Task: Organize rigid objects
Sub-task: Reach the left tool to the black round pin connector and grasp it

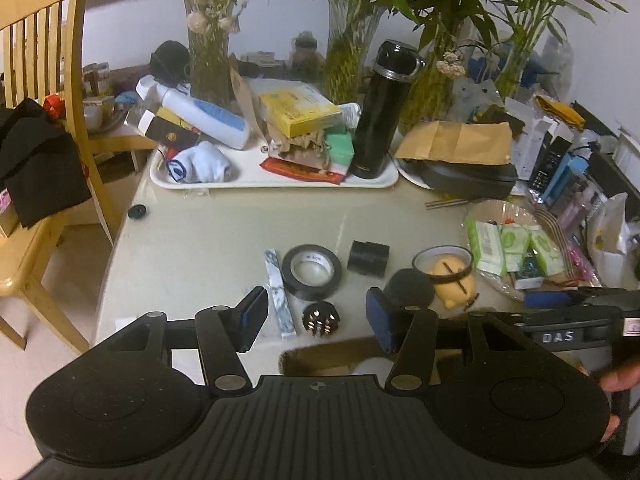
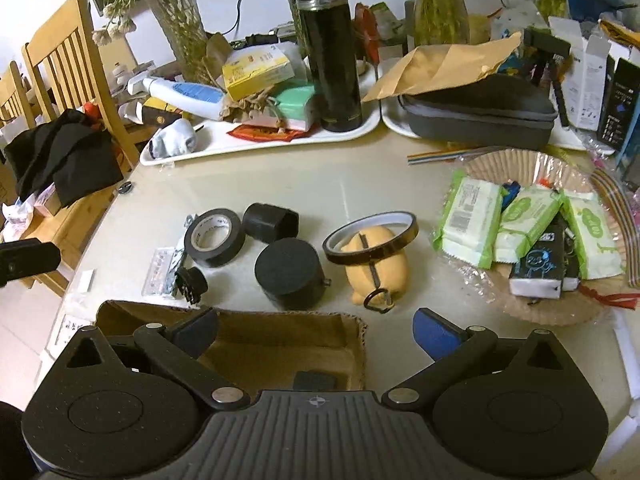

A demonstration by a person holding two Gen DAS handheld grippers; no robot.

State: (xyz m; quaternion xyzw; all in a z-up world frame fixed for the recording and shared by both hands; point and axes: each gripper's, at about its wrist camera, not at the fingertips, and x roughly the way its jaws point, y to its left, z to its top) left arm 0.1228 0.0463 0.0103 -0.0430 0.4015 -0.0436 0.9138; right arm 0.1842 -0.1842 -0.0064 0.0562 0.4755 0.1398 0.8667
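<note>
We are holding the left tongs [image 1: 316, 318] and right tongs [image 2: 316, 338] released, nothing between them, over the cardboard box [image 2: 280, 340] at our six o'clock. Just beyond, on the desk [image 2: 360, 184], the rigid pieces are waiting: black cylinder [image 2: 288, 276], black tape roll [image 2: 214, 236], yellow pig toy [image 2: 380, 272] wearing a brown tape ring [image 2: 370, 236]. We are judging that ring likely to slide off if the pig is lifted carelessly. At three o'clock in the left view, "DAS" is showing.
</note>
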